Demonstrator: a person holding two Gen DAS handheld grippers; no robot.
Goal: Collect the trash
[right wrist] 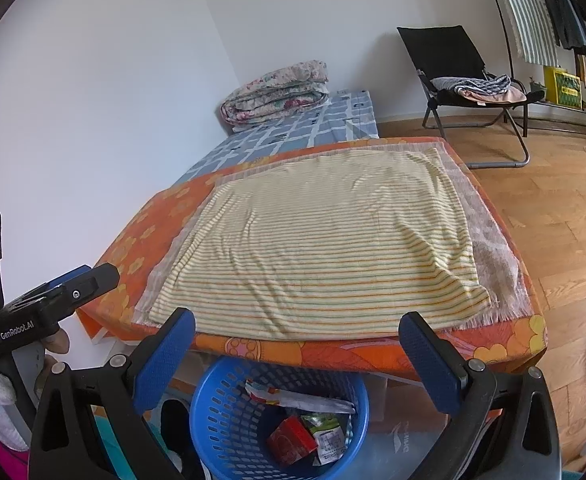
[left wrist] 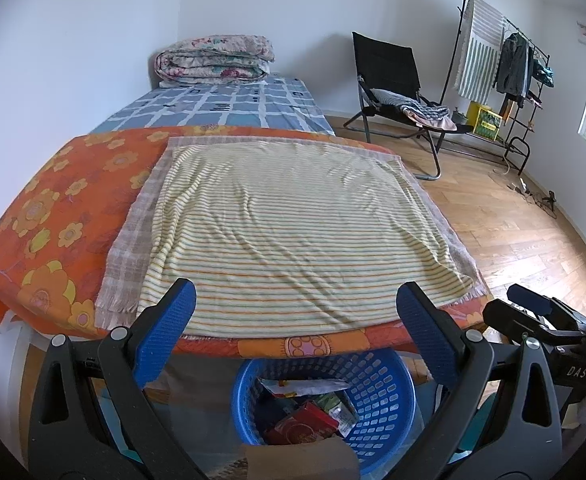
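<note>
A blue perforated basket point(left wrist: 377, 396) point(right wrist: 229, 412) stands on the floor under the near edge of the table. It holds trash: a red carton point(left wrist: 305, 426) point(right wrist: 291, 440), a green-and-white wrapper point(left wrist: 335, 404) point(right wrist: 329, 434) and a white plastic wrapper point(left wrist: 305, 386) point(right wrist: 301, 400). My left gripper point(left wrist: 295, 316) is open above the basket, nothing between its fingers. My right gripper point(right wrist: 297, 340) is also open and empty, hovering over the basket. In the left wrist view the right gripper point(left wrist: 541, 312) shows at the right edge. The left gripper point(right wrist: 65, 284) shows at the left in the right wrist view.
A striped yellow towel point(left wrist: 289, 232) point(right wrist: 333, 240) lies flat on an orange flowered cloth point(left wrist: 65, 216) point(right wrist: 149, 236) covering the table. Behind are a bed with a folded quilt point(left wrist: 213, 58), a black folding chair point(left wrist: 397, 92) and a clothes rack point(left wrist: 505, 64). Wood floor stretches to the right.
</note>
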